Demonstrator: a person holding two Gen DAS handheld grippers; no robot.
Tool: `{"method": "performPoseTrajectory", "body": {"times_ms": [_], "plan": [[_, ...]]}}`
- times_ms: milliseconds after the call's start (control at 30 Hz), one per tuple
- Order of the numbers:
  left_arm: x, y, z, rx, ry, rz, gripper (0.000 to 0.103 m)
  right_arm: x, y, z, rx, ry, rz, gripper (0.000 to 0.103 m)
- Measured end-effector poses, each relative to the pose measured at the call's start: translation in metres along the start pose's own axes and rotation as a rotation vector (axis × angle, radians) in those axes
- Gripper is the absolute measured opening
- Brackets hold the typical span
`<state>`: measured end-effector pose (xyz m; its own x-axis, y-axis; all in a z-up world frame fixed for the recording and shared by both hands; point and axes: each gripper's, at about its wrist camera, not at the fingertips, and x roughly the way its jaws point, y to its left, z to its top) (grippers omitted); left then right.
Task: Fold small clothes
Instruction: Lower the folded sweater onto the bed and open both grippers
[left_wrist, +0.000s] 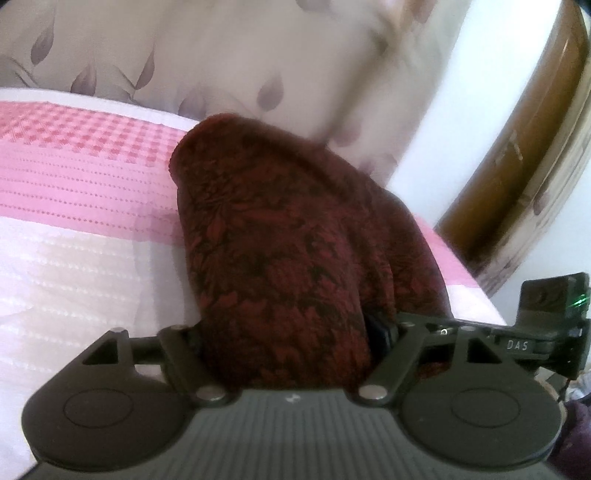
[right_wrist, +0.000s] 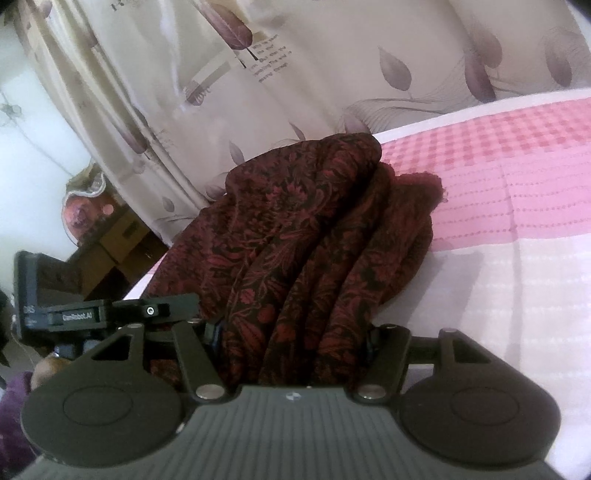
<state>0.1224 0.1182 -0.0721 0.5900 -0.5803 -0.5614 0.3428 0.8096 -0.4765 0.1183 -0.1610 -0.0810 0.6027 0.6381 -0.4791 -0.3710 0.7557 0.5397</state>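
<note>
A dark red garment with a black floral pattern (left_wrist: 280, 236) hangs bunched from my left gripper (left_wrist: 291, 332), which is shut on it; the cloth hides the fingertips. The same garment (right_wrist: 306, 243) fills the right wrist view in folds, and my right gripper (right_wrist: 295, 339) is shut on it too. Its far end rests on the pink and white bedspread (right_wrist: 517, 206). The two grippers are close side by side: the right one shows at the right edge of the left view (left_wrist: 546, 325), the left one at the left of the right view (right_wrist: 92, 314).
The bedspread (left_wrist: 74, 206) covers the bed under the garment. A cream curtain with purple leaves (right_wrist: 258, 92) hangs behind it. A brown wooden door frame (left_wrist: 524, 147) stands far right, and dark wooden furniture (right_wrist: 110, 251) beside the bed.
</note>
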Motion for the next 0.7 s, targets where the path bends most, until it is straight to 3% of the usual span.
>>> {"method": "performPoseTrajectory", "body": {"times_ms": [400, 700], "plan": [[-0.005, -0.014, -0.006, 0.068, -0.044, 0.09, 0.085, -0.003, 0.003, -0.008, -0.031, -0.03, -0.045, 0.07], [-0.018, -0.029, -0.018, 0.101, -0.133, 0.184, 0.09, -0.013, 0.016, -0.014, -0.075, -0.073, -0.131, 0.079]]}}
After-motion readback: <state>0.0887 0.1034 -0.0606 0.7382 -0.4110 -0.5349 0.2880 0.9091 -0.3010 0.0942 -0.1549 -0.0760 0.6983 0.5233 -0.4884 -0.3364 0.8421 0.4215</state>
